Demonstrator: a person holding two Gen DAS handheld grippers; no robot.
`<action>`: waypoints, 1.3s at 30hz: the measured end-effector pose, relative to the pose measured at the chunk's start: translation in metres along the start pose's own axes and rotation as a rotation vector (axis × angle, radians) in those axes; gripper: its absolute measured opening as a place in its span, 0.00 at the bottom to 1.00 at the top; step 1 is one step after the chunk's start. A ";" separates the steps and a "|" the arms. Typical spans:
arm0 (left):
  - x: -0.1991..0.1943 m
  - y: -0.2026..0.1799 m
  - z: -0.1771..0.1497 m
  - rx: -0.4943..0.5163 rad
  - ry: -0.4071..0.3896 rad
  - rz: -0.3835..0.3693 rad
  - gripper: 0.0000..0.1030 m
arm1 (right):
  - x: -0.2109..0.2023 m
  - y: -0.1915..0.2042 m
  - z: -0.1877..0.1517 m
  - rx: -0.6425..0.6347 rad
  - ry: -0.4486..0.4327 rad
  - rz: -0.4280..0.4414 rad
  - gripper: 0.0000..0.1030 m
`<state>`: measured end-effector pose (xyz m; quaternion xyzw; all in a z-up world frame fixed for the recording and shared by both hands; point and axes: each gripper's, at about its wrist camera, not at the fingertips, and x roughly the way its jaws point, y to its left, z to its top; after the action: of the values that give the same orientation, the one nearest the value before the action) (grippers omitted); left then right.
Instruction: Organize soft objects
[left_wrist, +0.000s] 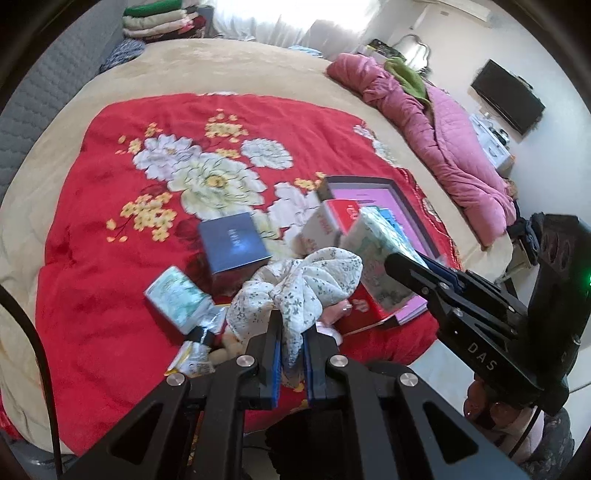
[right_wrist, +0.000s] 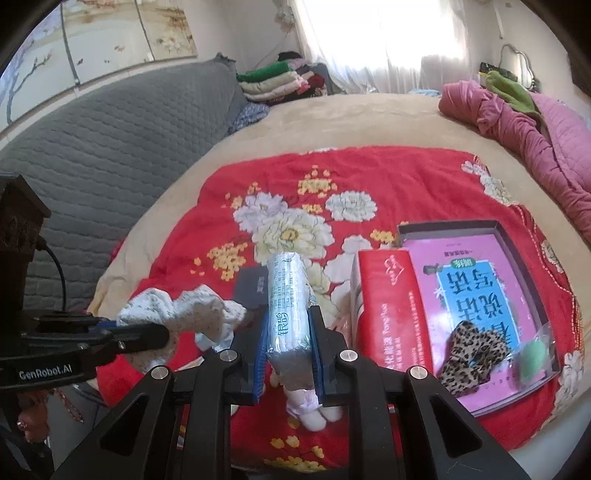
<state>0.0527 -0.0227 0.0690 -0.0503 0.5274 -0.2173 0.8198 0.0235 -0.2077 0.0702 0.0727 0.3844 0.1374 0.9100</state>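
Above the near edge of the red floral blanket (left_wrist: 92, 236), a crinkled white floral scrunchie (left_wrist: 306, 288) is being clamped by the left gripper (left_wrist: 291, 343), held level. A glossy soft tissue pack (right_wrist: 288, 306) is being squeezed between the right gripper (right_wrist: 288, 354) fingers, beside the shallow box (right_wrist: 517, 236).
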 end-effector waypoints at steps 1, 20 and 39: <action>-0.001 -0.006 0.001 0.011 -0.001 -0.002 0.09 | -0.005 -0.002 0.001 0.005 -0.010 -0.005 0.20; -0.003 -0.087 0.021 0.165 -0.021 -0.023 0.09 | -0.069 -0.062 0.010 0.107 -0.135 -0.086 0.19; 0.029 -0.170 0.055 0.297 -0.005 -0.065 0.09 | -0.123 -0.139 0.002 0.228 -0.216 -0.222 0.19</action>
<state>0.0601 -0.1960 0.1221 0.0540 0.4856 -0.3194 0.8119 -0.0298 -0.3773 0.1221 0.1468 0.3033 -0.0167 0.9414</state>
